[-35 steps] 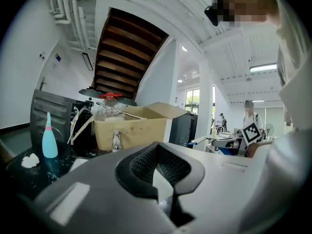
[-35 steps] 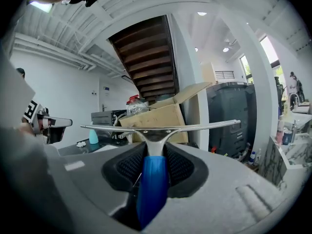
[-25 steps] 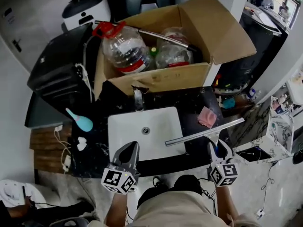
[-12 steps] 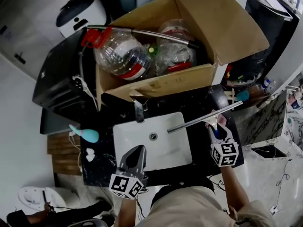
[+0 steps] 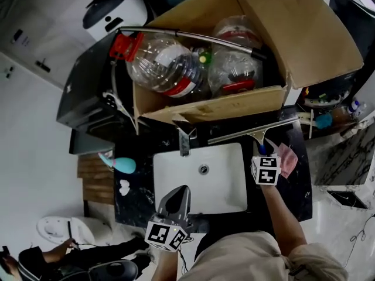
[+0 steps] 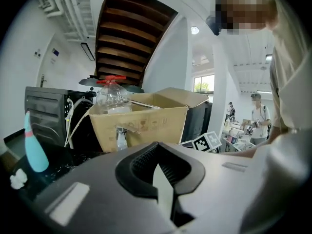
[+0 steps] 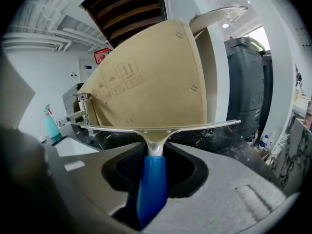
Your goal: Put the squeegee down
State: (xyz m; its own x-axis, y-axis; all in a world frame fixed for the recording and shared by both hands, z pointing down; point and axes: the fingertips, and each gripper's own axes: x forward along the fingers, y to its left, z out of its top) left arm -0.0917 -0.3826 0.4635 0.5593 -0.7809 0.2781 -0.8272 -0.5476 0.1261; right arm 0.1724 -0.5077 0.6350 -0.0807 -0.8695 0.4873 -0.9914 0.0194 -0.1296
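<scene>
Claw, right point(image 5: 262, 151): mine, clamped part-open on the blue handle of the squeegee point(image 5: 252, 132); firm hold, handle running back between the pads.

Item held: squeegee, metal blade crosswise, behind the white sink point(image 5: 225, 189) at its far right corner, in front of the cardboard box point(image 5: 234, 101). Whether the blade touches the black marble desk point(image 5: 299, 192) yet, I cannot tell.

Step in hand, as I judge it: set-down.
- Keep the blade parallel to the sink's back rim.
- Stay right of the faucet point(image 5: 184, 140) at the sink's back edge, and off the pink cloth point(image 5: 287, 160) to the sink's right.
- Lower until blade and handle both bear on the desk, then open the pads.
- Draw straight back along the handle so nothing drags.

Pose, right: forearm stretched forward along the sink's right side, claw tipped moderately downward toward the box.

Claw, left point(image 5: 177, 199): mine, closed to a thin slit, nothing between. Parked at the sink's near rim, pointing across the basin, slightly nose-down; no part in this step.
</scene>
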